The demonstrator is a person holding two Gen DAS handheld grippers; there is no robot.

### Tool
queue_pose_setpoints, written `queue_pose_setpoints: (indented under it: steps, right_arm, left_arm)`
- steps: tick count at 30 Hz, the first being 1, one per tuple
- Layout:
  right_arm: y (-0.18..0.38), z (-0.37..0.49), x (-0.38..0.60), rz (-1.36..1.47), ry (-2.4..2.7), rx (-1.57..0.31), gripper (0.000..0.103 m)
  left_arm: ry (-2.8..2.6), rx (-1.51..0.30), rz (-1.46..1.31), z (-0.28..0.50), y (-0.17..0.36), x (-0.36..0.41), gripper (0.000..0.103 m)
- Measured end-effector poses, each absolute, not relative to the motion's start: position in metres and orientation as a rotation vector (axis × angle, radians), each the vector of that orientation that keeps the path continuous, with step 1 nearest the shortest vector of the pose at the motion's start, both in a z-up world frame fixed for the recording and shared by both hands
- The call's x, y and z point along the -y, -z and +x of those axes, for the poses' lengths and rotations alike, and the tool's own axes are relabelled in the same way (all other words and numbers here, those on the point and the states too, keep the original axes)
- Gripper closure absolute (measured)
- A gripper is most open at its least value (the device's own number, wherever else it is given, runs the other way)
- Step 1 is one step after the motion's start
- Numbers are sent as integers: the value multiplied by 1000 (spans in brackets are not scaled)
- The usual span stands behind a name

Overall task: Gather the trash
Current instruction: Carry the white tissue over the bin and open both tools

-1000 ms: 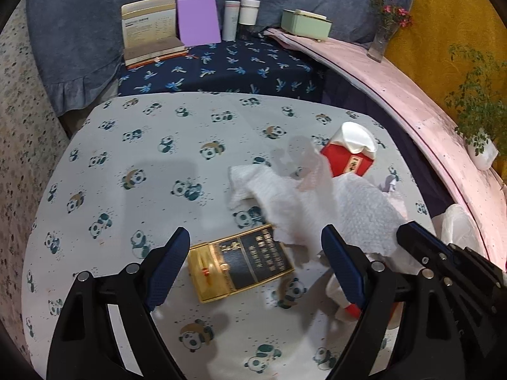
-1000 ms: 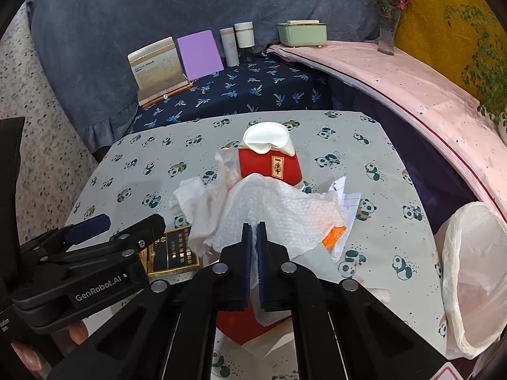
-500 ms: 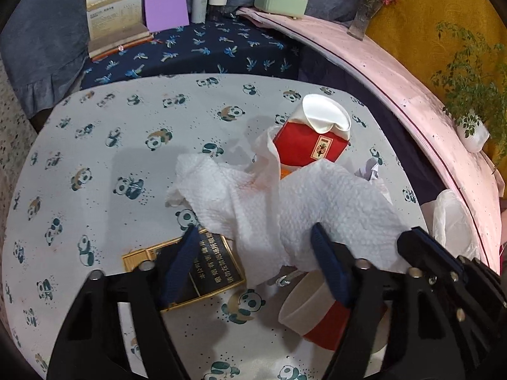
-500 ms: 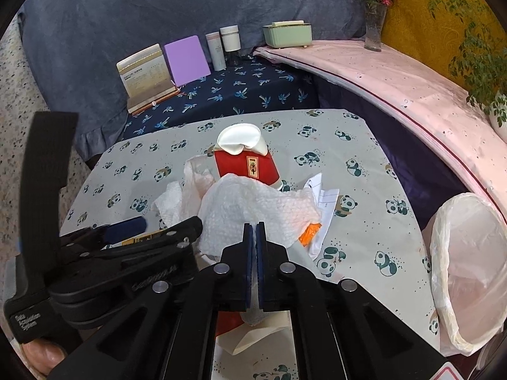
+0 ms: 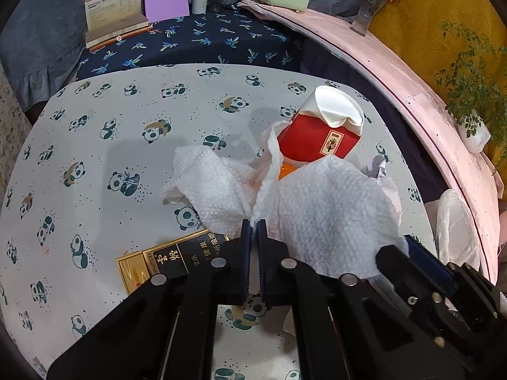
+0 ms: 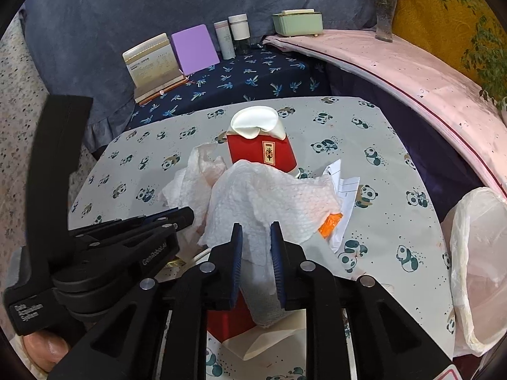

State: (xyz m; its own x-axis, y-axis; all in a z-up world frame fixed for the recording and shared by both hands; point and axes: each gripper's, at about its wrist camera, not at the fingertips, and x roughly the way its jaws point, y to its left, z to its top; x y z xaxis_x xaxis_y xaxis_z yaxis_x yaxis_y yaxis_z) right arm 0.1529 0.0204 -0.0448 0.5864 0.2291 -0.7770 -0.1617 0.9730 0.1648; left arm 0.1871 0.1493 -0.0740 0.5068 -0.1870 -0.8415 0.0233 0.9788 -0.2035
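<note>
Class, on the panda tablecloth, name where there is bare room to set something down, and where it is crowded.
Bare: the panda tablecloth left of the paper towel and behind the cigarette pack. Crowded: around the red cup.

A white tablecloth (image 5: pixel 133 158) printed with dark green pandas is seen. The paper towel (image 5: pixel 317 209) is white and dimpled; the crushed cup (image 6: pixel 261 153) is red with a white rim. The cigarette box (image 5: pixel 171 259) is gold and black — the notebook (image 6: pixel 195 49) behind is plain purple.
</note>
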Motion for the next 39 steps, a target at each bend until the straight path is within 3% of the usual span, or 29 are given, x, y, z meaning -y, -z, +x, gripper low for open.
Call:
queue_pose_setpoints:
  steps: [3, 21, 31, 39]
  right_arm:
    - [42, 152, -20, 79, -224, -906, 100]
    - [-63, 117, 33, 138, -177, -642, 100]
    - [-110, 86, 99, 181, -76, -511, 100]
    - [-107, 61, 167, 225, 53, -501, 100]
  left_arm:
    - [126, -1016, -180, 184, 67, -152, 100]
    - [214, -823, -156, 144, -35, -134, 101]
    - [336, -732, -96, 123, -88, -72, 101]
    - [455, -735, -45, 116, -98, 0, 101]
